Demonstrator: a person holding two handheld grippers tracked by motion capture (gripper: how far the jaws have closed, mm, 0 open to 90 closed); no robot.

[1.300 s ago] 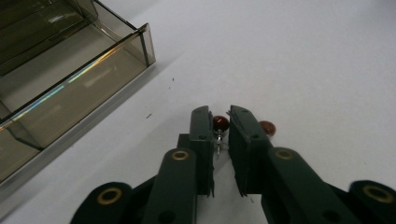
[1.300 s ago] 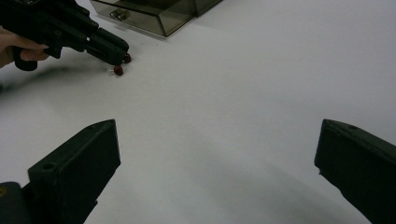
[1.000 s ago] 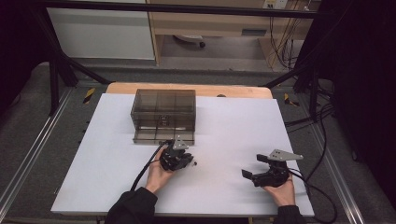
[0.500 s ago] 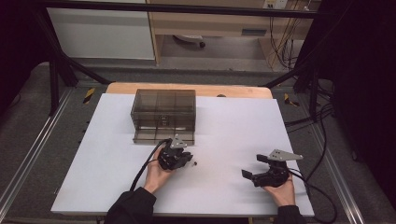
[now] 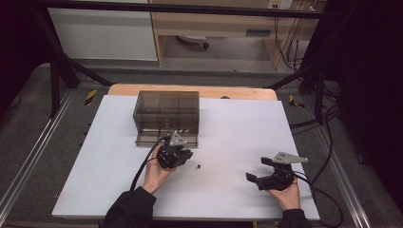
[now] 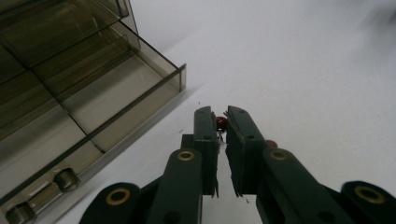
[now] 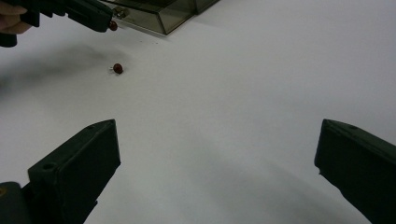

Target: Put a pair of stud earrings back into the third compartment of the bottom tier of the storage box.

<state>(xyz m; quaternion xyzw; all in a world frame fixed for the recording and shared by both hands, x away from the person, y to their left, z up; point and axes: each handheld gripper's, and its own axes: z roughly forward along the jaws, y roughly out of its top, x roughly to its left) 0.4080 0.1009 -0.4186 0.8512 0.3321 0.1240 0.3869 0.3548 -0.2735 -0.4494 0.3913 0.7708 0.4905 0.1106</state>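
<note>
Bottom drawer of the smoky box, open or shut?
Open. The drawer juts out past the box front, over the white table, with its inside exposed.

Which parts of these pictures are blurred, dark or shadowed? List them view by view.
High view: the white table sheet is evenly lit, the room's sides fall into black.
Left gripper view: the near jaws are soft, the smoky box and the red bead at the tips are sharper.
Right gripper view: the near jaws are blurred, and a smeared grey shadow lies left of the loose red bead.
</note>
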